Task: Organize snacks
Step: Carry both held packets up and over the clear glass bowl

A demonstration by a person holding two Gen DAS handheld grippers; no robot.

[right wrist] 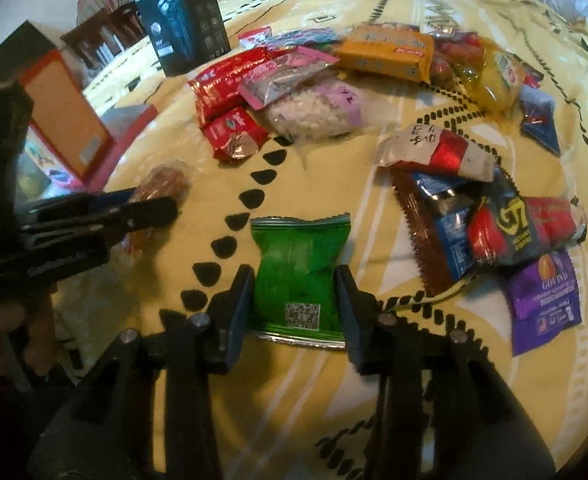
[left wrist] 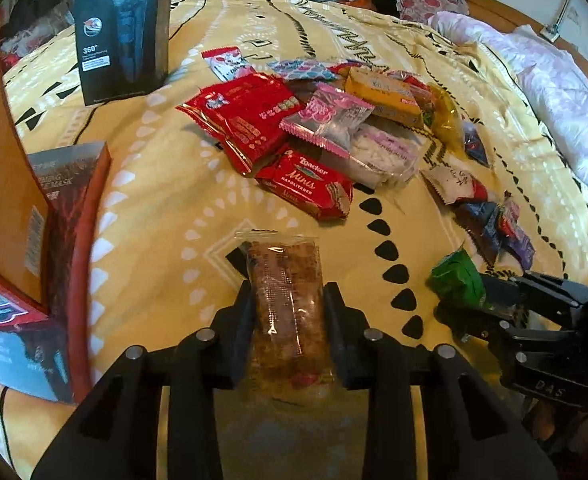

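In the left wrist view a brown snack bar in clear wrap [left wrist: 282,264] is pinched at its lower half by my left gripper [left wrist: 290,286], just over the yellow patterned bedspread [left wrist: 154,208]. My right gripper [right wrist: 294,276] is shut on a green foil packet [right wrist: 300,256], whose sides are squeezed into a waist by the pads. The left wrist view shows that packet [left wrist: 456,280] and the right gripper [left wrist: 470,300] at the lower right. The right wrist view shows the left gripper [right wrist: 154,200] with the bar [right wrist: 166,180] at the left.
A heap of mixed snacks [left wrist: 318,128] lies mid-bed, with more sachets [right wrist: 494,224] at the right. A black shaver box [left wrist: 122,28] stands at the back left. Red cartons [left wrist: 74,208] stand at the left edge. A pink quilt [left wrist: 554,92] lies at the right.
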